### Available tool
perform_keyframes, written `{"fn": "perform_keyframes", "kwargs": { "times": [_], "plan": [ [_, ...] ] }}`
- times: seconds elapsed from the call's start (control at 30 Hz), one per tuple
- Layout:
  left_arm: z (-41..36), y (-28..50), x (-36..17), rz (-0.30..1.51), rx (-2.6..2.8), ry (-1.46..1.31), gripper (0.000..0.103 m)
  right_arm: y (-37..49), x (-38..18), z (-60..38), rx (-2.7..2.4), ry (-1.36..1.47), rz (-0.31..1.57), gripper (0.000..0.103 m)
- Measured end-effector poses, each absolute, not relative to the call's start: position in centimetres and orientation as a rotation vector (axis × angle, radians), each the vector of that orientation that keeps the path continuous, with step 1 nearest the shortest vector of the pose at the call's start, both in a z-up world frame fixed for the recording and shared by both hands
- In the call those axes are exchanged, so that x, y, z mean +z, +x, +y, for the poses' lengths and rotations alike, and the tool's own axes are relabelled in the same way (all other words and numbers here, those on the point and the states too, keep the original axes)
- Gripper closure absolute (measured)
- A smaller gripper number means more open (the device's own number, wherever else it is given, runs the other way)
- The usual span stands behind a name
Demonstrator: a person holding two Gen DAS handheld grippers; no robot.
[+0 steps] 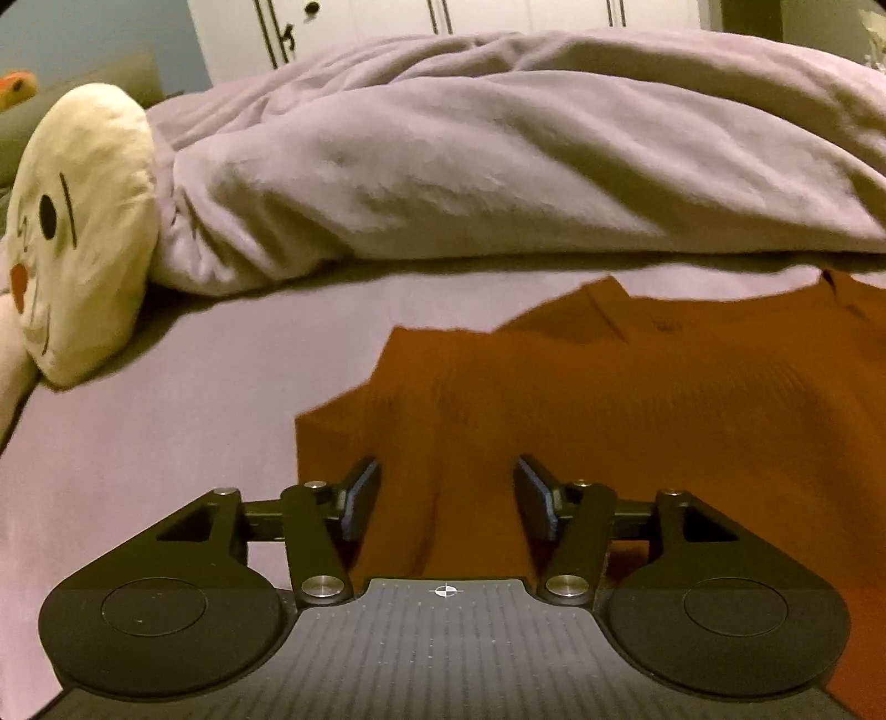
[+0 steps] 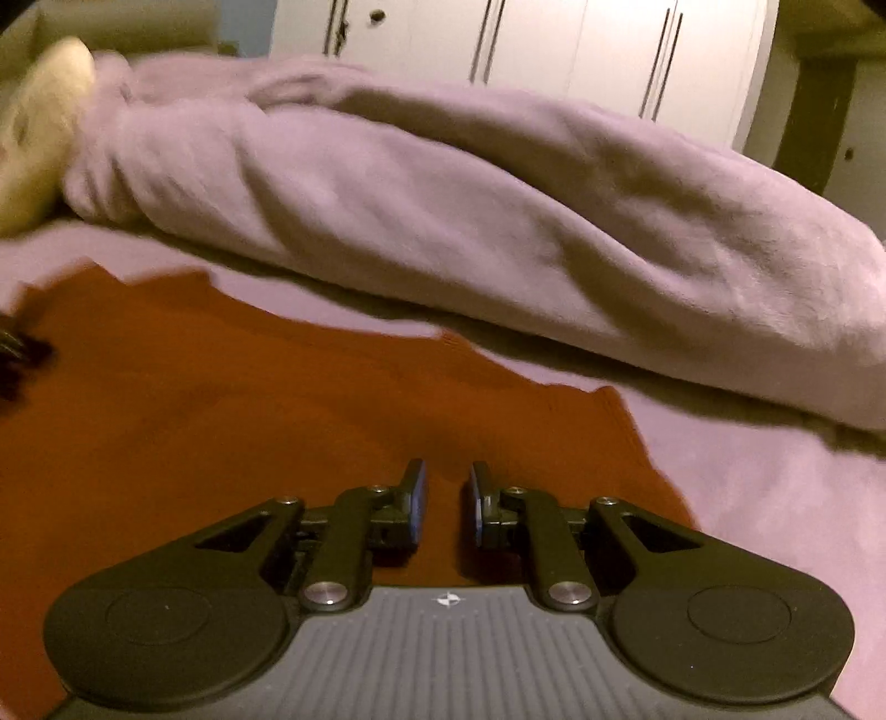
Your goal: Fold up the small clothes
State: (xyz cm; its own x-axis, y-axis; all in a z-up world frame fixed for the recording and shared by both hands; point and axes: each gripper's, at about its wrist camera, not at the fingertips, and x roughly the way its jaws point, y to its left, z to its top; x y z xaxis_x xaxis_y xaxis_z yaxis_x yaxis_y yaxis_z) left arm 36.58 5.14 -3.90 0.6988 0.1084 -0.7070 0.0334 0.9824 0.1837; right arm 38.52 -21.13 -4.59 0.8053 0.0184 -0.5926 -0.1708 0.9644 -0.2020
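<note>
Your rust-orange knit top lies spread flat on the lilac bedsheet, and both grippers sit low over it. Your left gripper is over the garment's left part, near its left edge, jaws wide apart with a raised wrinkle of fabric running between them; whether the pads actually touch the cloth is unclear. Your right gripper is over the top near its right edge, jaws parted only narrowly, nothing pinched between them. Just behind the garment a bunched lilac blanket runs across the whole bed, its front fold close to the garment's far edge. A cream plush toy with a stitched face leans against the blanket's left end, well apart from the top. White wardrobe doors stand behind the bed. In the right wrist view 1 dark blurred shape overlaps the top's left side; can't tell what it is.
</note>
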Motion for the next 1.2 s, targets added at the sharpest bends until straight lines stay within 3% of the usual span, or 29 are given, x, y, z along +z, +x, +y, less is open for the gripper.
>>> {"fn": "perform_keyframes", "kwargs": {
  "times": [0.07, 0.33, 0.63, 0.83, 0.9, 1.2],
  "plan": [
    [5.4, 37.4, -4.2, 0.787, 0.062, 0.18, 0.028, 39.7, -5.1, -21.9, 0.057, -0.247, 0.618, 0.09],
    [7.1, 38.8, -4.5, 0.803, 0.093, 0.127, 0.01, 41.4, -4.7, -24.0, 0.007, -0.139, 0.622, 0.086],
    [9.4, 33.8, -1.8, 0.791, 0.057, 0.067, 0.014, 33.7, -1.8, -25.8, 0.038, -0.081, 0.544, 0.08],
    [10.2, 32.9, -3.1, 0.838, 0.107, 0.106, 0.013, 32.1, -4.7, -29.2, -0.058, -0.157, 0.573, 0.079],
    [11.6, 32.5, -2.4, 0.829, 0.159, 0.026, 0.013, 32.6, -4.5, -31.2, -0.137, -0.101, 0.616, 0.065],
    [14.5, 27.2, -0.7, 0.85, 0.09, -0.118, 0.014, 25.7, -0.5, -31.2, -0.059, 0.03, 0.567, 0.064]
  ]
}}
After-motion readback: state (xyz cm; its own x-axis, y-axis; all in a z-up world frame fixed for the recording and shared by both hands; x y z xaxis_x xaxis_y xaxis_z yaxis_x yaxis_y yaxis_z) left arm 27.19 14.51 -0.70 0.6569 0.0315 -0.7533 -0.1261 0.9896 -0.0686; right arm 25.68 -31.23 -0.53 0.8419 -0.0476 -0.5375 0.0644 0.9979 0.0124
